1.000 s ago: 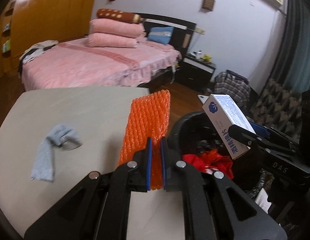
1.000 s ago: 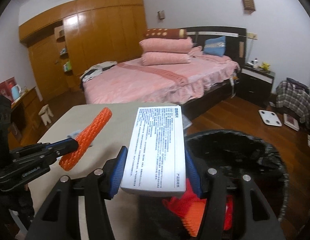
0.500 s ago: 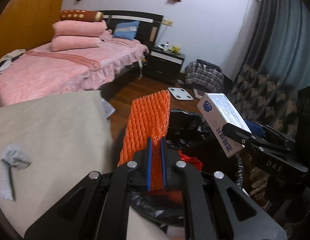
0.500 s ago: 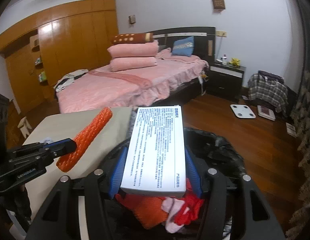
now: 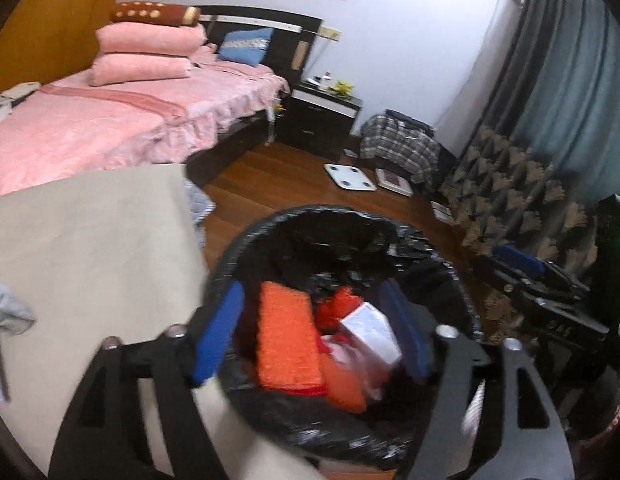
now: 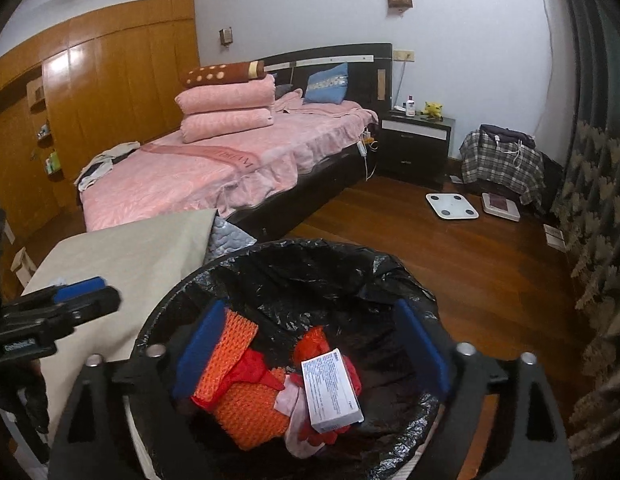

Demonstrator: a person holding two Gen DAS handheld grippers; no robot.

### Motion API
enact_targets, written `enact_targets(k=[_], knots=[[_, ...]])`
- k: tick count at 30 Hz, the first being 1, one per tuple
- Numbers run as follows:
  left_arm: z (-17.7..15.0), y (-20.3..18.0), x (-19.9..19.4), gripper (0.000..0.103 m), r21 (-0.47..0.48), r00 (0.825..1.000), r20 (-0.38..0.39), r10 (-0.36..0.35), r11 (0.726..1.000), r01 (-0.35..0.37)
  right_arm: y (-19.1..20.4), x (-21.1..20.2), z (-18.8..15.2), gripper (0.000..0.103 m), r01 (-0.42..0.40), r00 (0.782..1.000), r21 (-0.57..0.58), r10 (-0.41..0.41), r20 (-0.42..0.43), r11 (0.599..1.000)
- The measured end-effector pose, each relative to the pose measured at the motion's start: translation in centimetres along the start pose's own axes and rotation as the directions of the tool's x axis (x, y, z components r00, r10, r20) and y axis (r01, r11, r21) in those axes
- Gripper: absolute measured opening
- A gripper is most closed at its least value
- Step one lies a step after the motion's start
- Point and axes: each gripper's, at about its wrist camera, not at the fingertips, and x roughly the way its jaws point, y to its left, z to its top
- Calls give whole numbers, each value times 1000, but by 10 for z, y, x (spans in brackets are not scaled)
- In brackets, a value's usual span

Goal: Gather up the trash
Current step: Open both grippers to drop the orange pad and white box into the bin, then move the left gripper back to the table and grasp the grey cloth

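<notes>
A bin with a black liner [image 5: 310,213] [image 6: 310,246] stands beside the beige table [image 5: 90,240]. My left gripper [image 5: 310,332] hovers over the bin, its jaws opening with nothing between them. The orange foam net [image 5: 286,344] [image 6: 230,344] lies loose in the bin below. My right gripper [image 6: 310,346] also hangs over the bin, jaws opening and empty. The white box [image 6: 330,388] [image 5: 370,336] rests on red and orange scraps inside the bin. A grey cloth [image 5: 10,312] lies on the table's left side.
A pink bed [image 6: 214,168] stands behind the table, with a dark nightstand [image 6: 414,144] beside it. On the wooden floor lie a white scale [image 6: 452,206] and a plaid bag [image 6: 502,160]. A patterned curtain [image 6: 598,208] hangs at the right.
Both grippers moved over the bin and went from shut to open. The orange foam net left the left gripper and the white box left the right; both now lie in the bin.
</notes>
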Motion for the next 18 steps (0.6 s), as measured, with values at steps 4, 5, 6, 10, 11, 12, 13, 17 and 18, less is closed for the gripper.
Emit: enact_targets(k=[4, 5, 6, 10, 11, 12, 13, 17, 18], knots=[[-1, 17, -21, 86, -10, 996, 30, 79, 997, -79, 6, 2, -1, 95, -13, 1000, 2, 13, 3, 1000], [-1, 23, -26, 87, -16, 995, 36, 98, 995, -98, 10, 2, -1, 96, -22, 1000, -2, 22, 6, 1000], [-3, 29, -32, 87, -24, 992, 44, 119, 993, -118, 14, 3, -1, 97, -29, 1000, -7, 29, 6, 1000], [-5, 55, -53, 89, -50, 979, 65, 195, 980, -192, 36, 9, 0, 97, -77, 997, -28, 77, -3, 997], [-6, 60, -58, 89, -54, 975, 67, 213, 976, -210, 42, 10, 0, 97, -86, 996, -33, 86, -5, 996], [-8, 67, -63, 89, -59, 970, 72, 234, 971, -230, 50, 12, 0, 97, -100, 995, -43, 100, -6, 994], [-9, 72, -69, 89, -63, 965, 75, 252, 967, -248, 58, 14, 0, 97, -117, 993, -53, 116, -8, 992], [-14, 97, -87, 89, -82, 940, 86, 329, 943, -322, 91, 23, 2, 97, -171, 985, -94, 171, -13, 981], [-16, 106, -91, 89, -94, 933, 85, 350, 935, -343, 101, 26, 2, 97, -186, 982, -108, 186, -16, 976]])
